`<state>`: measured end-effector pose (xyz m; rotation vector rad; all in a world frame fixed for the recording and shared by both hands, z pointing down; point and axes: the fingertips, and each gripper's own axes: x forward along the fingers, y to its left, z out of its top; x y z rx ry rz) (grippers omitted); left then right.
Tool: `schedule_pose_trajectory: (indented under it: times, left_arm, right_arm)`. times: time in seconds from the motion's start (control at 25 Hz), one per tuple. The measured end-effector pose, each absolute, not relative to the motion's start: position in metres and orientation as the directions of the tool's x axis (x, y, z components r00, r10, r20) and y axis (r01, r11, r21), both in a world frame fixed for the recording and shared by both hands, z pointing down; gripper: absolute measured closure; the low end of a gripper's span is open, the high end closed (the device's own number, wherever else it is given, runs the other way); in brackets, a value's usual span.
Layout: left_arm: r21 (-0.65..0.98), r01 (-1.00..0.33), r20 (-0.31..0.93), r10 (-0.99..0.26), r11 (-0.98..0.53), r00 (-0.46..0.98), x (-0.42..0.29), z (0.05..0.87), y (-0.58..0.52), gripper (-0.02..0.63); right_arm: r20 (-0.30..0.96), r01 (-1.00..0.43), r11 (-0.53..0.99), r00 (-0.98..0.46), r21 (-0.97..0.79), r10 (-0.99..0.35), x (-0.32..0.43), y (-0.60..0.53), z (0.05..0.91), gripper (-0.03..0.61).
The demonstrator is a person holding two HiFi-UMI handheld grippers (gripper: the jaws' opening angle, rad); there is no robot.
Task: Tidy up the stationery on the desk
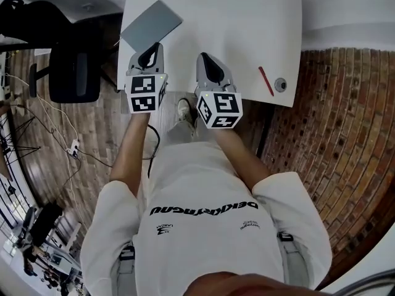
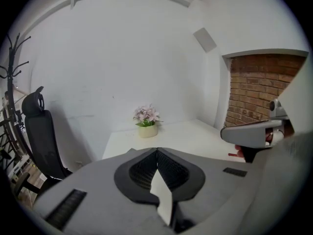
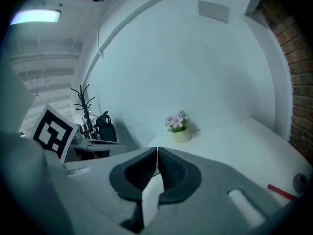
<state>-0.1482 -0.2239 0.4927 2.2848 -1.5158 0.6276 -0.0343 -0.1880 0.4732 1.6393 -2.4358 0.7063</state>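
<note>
A red pen (image 1: 266,81) lies near the right front corner of the white desk (image 1: 247,17), beside a small round grey object (image 1: 281,84). A grey notebook (image 1: 151,23) rests at an angle on the desk's left edge. My left gripper (image 1: 147,58) hovers over the front edge just below the notebook, jaws shut and empty (image 2: 157,153). My right gripper (image 1: 209,65) is level with it a little to the right, jaws closed on nothing (image 3: 157,153). The right gripper view shows the pen (image 3: 281,192) and the round object (image 3: 299,182) low at right.
A small pot of pink flowers (image 2: 146,122) stands at the desk's far edge against the white wall. A black office chair (image 1: 74,73) is left of the desk. Brick wall (image 1: 333,103) lies to the right. Cables (image 1: 68,147) trail on the floor at left.
</note>
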Motion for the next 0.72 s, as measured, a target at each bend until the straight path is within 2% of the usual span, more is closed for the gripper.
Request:
schedule_pose_trajectory:
  times: [0.24, 0.44, 0.72]
  left_arm:
    - [0.051, -0.928, 0.57, -0.752, -0.37, 0.331, -0.178, 0.519, -0.26, 0.606]
    - [0.03, -0.912, 0.627, -0.703, -0.409, 0.336, -0.196, 0.55, -0.284, 0.529]
    - [0.021, -0.859, 0.691, -0.613, -0.512, 0.382, -0.212, 0.585, -0.322, 0.483]
  right_arm:
    - [0.381, -0.884, 0.265, -0.414, -0.384, -0.827, -0.058, -0.216, 0.503, 0.56]
    - [0.427, -0.873, 0.201, -0.404, -0.445, -0.809, -0.073, -0.233, 0.533, 0.506]
    - [0.506, -0.854, 0.096, -0.389, -0.511, -0.77, -0.107, -0.253, 0.581, 0.453]
